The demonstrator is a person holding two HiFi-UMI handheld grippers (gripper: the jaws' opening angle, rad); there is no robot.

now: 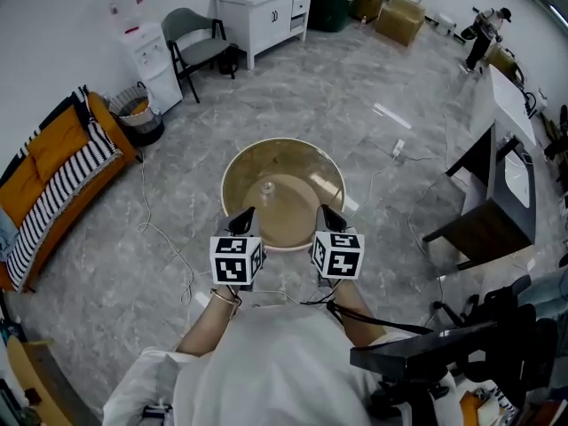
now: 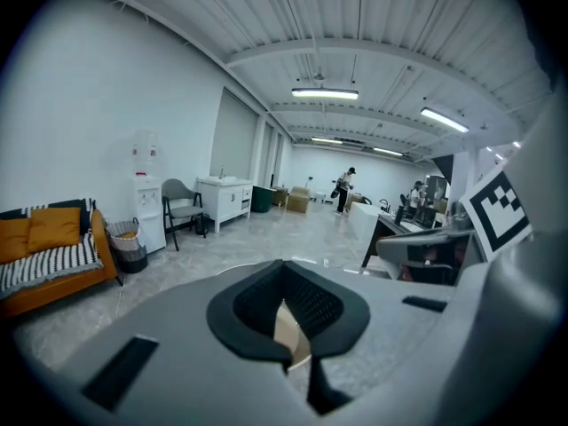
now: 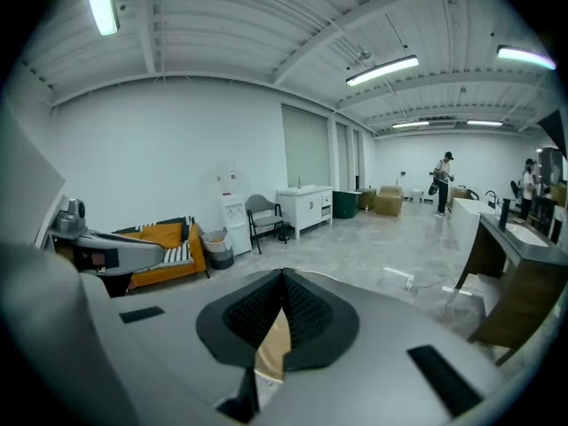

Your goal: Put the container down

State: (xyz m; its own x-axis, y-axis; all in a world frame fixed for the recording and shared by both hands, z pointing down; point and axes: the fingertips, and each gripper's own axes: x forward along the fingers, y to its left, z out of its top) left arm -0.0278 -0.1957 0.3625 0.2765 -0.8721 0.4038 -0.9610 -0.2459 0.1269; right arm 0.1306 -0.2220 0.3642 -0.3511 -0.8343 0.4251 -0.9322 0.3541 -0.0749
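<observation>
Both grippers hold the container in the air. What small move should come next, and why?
Probably lower both together, keeping it level: the left gripper and right gripper are clamped on the near rim of the container, which hangs above the bare floor.

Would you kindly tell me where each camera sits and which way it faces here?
Head view: on the person's head, looking steeply down at the container; forearms, left gripper and right gripper show.
Left gripper view: on the left gripper, looking forward along its jaws, shut on the container's rim.
Right gripper view: on the right gripper, likewise; jaws shut on the rim.
Shared: both gripper views show the orange sofa.
</observation>
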